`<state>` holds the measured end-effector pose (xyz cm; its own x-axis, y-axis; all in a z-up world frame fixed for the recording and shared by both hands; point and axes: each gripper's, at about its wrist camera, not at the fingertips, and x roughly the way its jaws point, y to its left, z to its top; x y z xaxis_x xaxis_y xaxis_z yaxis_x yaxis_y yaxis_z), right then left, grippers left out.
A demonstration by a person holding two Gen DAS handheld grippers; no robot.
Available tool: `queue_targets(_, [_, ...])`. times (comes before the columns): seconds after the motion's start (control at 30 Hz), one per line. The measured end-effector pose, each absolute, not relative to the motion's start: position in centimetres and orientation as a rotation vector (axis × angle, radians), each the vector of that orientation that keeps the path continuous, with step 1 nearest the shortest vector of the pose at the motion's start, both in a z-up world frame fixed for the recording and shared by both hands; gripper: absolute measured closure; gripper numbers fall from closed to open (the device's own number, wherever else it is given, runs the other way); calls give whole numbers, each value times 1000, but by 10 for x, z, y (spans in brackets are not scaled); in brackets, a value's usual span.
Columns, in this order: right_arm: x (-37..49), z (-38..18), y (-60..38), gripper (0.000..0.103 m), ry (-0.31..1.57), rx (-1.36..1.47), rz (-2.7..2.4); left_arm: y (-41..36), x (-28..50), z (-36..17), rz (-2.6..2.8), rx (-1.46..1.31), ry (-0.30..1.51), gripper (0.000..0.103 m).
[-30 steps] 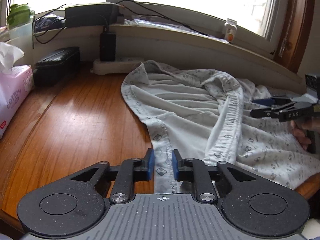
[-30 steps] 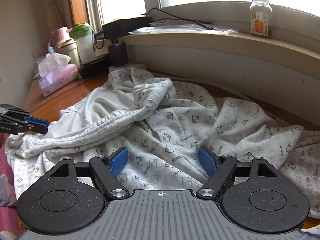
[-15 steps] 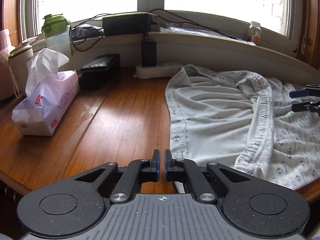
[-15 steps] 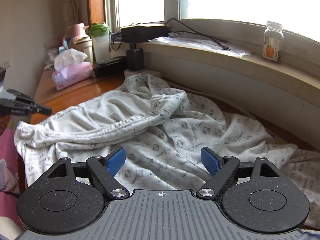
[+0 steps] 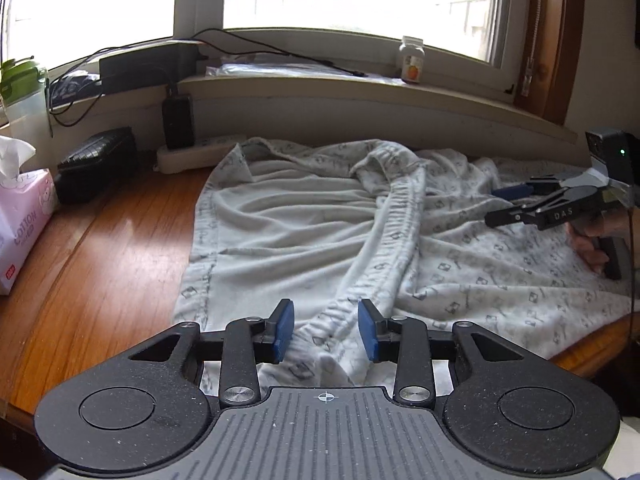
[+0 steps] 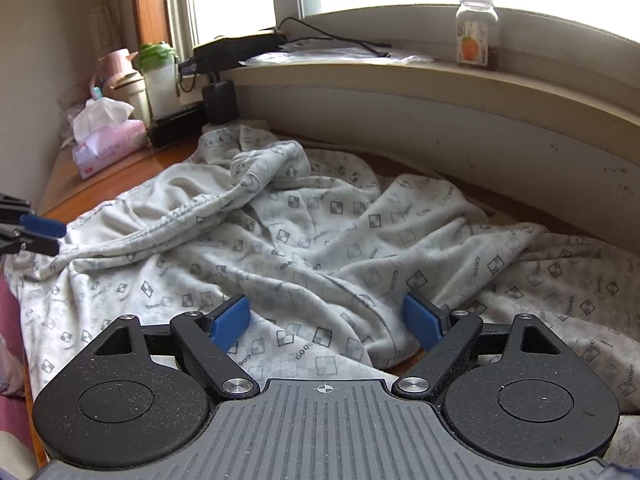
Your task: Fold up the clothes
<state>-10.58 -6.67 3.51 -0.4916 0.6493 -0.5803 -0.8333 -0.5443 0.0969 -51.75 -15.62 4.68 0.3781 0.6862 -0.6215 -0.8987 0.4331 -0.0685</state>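
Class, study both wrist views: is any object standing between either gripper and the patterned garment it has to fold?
Nothing visible does. The left gripper is open with the garment's elastic waistband lying directly between its fingers. The right gripper is open right over bare cloth. The tissue pack sits off to the side.

Right hand-held gripper (image 6: 326, 322), jaws wide apart, over rumpled patterned garment (image 6: 320, 232).
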Motion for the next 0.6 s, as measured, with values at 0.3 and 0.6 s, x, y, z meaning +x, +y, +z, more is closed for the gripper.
queue_targets(0.3, [-110, 34, -67, 16, 449, -635, 2097, -176, -529, 40, 1040, -439, 578, 93])
queue_targets(0.6, [-95, 58, -76, 17, 440, -556, 2148, -204, -606, 76, 1179, -511, 546, 97])
